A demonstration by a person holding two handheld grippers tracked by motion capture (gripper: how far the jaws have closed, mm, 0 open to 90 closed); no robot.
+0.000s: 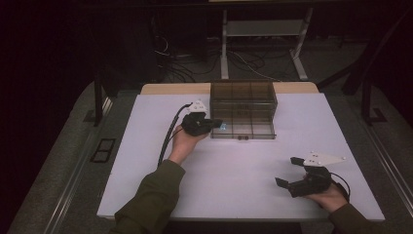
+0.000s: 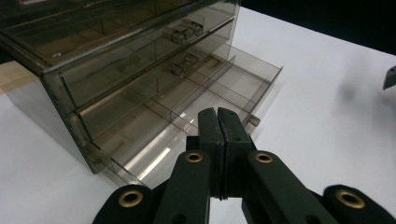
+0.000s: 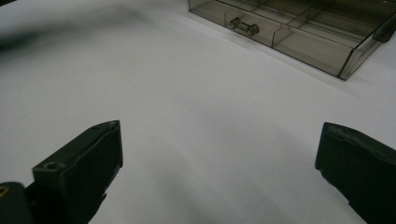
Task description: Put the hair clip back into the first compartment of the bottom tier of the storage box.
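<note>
A: Item one, nearest: right tool [image 1: 288, 172], lying low over the white table [image 1: 234, 180], jaws standing wide apart, grasping nothing.

B: Item two, farther: left tool [image 1: 214, 123], jaws clenched together on nothing, hovering at the left front corner of the open bottom drawer [image 1: 248, 127]?

A: Yes; drawer belonging to the smoky clear plastic organizer [image 1: 243, 100] sitting at the table's far middle; probably light, stiff, slick-walled, apt to crack or skid; likely taking hold best at the small front knob [image 1: 243, 138], steadying the cabinet meanwhile.
</note>
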